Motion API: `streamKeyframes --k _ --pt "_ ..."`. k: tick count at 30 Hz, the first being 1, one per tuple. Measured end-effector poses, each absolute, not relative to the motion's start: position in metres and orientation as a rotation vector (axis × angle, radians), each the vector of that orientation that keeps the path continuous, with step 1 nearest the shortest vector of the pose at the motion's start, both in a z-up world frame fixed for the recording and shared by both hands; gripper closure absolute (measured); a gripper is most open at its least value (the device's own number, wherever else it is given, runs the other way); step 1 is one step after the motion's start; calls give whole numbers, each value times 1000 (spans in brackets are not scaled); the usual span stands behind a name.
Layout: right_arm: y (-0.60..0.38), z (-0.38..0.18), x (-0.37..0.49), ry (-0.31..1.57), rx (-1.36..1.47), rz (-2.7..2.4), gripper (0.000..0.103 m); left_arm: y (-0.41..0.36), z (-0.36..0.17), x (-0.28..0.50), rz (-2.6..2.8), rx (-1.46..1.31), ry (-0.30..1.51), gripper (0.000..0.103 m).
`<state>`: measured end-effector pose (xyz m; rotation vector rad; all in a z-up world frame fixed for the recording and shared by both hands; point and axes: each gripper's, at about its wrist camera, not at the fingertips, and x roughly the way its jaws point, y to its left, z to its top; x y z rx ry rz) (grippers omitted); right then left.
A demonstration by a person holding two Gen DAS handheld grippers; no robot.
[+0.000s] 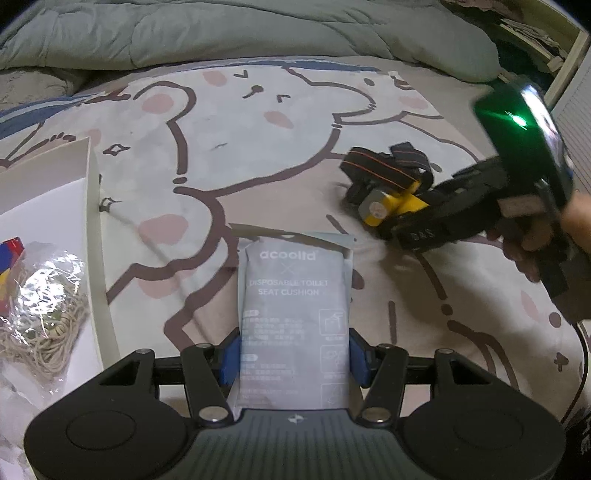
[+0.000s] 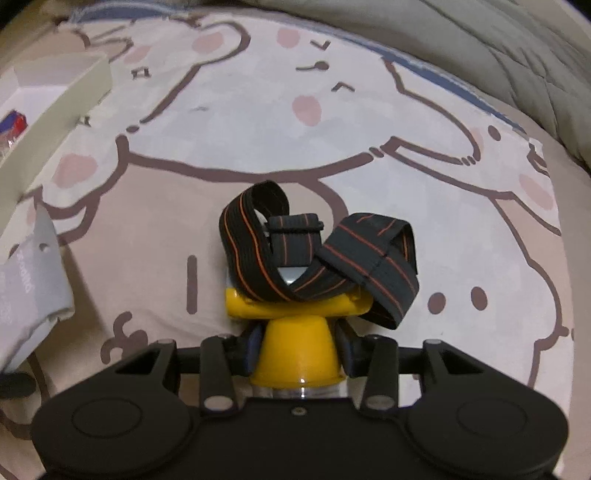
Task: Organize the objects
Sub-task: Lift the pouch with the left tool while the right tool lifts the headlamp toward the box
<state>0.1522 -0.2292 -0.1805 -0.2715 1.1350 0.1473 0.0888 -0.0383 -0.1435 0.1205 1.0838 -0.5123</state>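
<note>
Item one: in the left tongs [image 1: 293,360] we hold a flat grey foil packet [image 1: 293,314], rectangular, matte, printed "disposable toilet seat cushion". The blue pads [image 1: 232,360] pinch it by its two long edges near the lower end, and its far end reaches out over the bed.

Item two: in the right tongs [image 2: 297,350] we hold a yellow headlamp [image 2: 295,347], smooth hard plastic, cone-shaped where the pads meet it on both sides, with a clear lens at the near end. Its elastic strap [image 2: 321,258], black woven webbing with thin orange stripes, lies in loose twisted loops on the bedsheet beyond the lamp.

Item three: the bedsheet [image 1: 258,147], soft beige cloth printed with large white cartoon bears outlined in brown, with pink cheeks.

Item four: a quilted grey-green duvet [image 1: 221,33], puffy, bunched along the far edge of the bed.

Item five: an open white cardboard box [image 1: 94,236], straight-walled, at the left of the packet. Inside we see a crinkled clear plastic bag [image 1: 48,280] holding a tangle of pale string, and a small block with red, blue and yellow faces [image 1: 11,254].
</note>
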Motion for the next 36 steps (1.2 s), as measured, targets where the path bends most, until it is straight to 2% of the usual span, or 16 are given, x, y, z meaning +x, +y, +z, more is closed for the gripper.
streamKeyframes --k 7,19,36 --pt "-231 -156 134 985 -244 131 60 -31 -132 91 -464 104 1043 46" --pt "-223 -81 101 815 -86 172 60 -21 -77 80 -425 22 898 46" --pt "-216 -34 53 630 -61 117 60 5 -36 72 -354 -36 740 43"
